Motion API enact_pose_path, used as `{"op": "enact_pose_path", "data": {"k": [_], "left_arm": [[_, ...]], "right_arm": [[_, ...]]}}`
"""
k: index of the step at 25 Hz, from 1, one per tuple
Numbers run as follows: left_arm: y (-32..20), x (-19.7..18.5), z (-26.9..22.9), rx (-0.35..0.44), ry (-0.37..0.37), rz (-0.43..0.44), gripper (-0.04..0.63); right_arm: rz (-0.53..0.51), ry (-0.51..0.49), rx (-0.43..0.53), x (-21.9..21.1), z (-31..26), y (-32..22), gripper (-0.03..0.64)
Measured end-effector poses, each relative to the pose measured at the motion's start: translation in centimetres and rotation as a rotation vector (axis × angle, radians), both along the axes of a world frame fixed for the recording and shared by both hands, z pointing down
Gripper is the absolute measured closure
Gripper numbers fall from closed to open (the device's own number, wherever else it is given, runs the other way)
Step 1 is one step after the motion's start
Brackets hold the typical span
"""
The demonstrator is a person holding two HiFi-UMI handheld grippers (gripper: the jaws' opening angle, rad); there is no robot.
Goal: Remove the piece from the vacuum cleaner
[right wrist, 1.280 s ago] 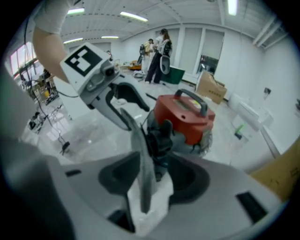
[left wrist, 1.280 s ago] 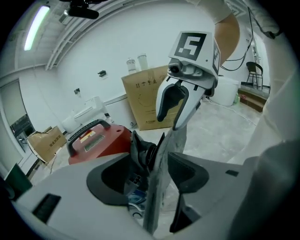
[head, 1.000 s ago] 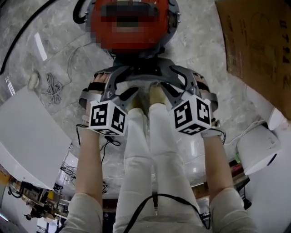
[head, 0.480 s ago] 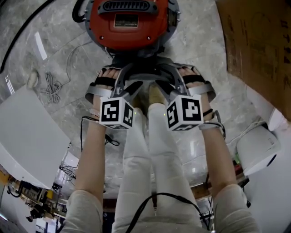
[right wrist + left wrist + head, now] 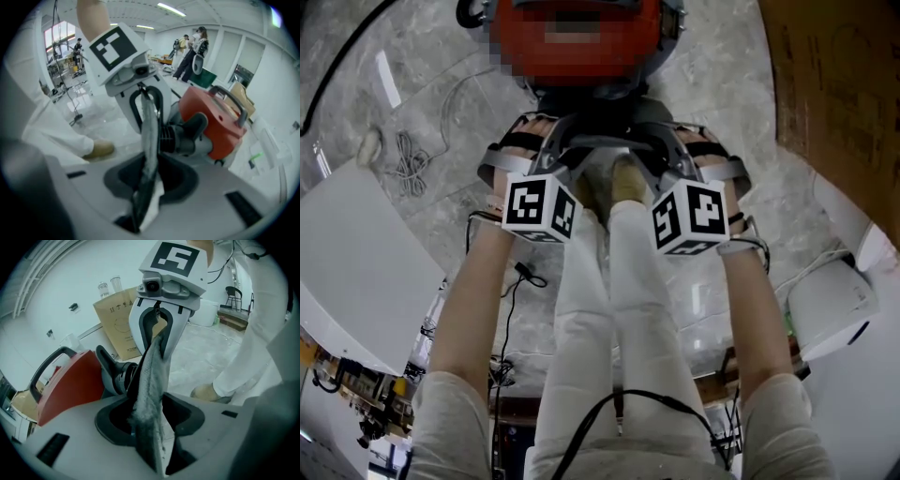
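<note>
A red vacuum cleaner stands on the floor at the top of the head view, with its black hose socket turned toward me. Just below it, my left gripper and right gripper face each other. A flat, dusty grey piece stands edge-on between them, beside the socket. Its near end lies between the jaws of my left gripper, which are closing on it. The other end lies between the jaws of my right gripper, also closing on it.
My legs and tan shoes are right under the grippers. A brown cardboard box stands at the right and a white appliance below it. A white panel and a loose cable lie at the left. People stand far off.
Both grippers have drawn closer together and moved up toward the vacuum cleaner. The vacuum cleaner sits higher in the head view.
</note>
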State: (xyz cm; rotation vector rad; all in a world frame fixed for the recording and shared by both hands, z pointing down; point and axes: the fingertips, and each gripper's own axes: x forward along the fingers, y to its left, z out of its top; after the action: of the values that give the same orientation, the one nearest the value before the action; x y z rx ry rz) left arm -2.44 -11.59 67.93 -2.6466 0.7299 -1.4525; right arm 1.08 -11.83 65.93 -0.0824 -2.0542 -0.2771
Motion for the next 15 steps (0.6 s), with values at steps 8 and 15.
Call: {"op": "enact_pose_path", "data": {"k": [8, 15], "left_arm": [[1.3, -0.2, -0.5, -0.1, -0.06, -0.012, 0.497], [1.1, -0.6, -2.2, -0.137, -0.099, -0.03, 0.517]], "right_arm": [[0.107, -0.097, -0.141, 0.0, 0.1, 0.5, 0.572], [0.206, -0.202, -0.254, 0.3, 0.2, 0.2, 0.572]]}}
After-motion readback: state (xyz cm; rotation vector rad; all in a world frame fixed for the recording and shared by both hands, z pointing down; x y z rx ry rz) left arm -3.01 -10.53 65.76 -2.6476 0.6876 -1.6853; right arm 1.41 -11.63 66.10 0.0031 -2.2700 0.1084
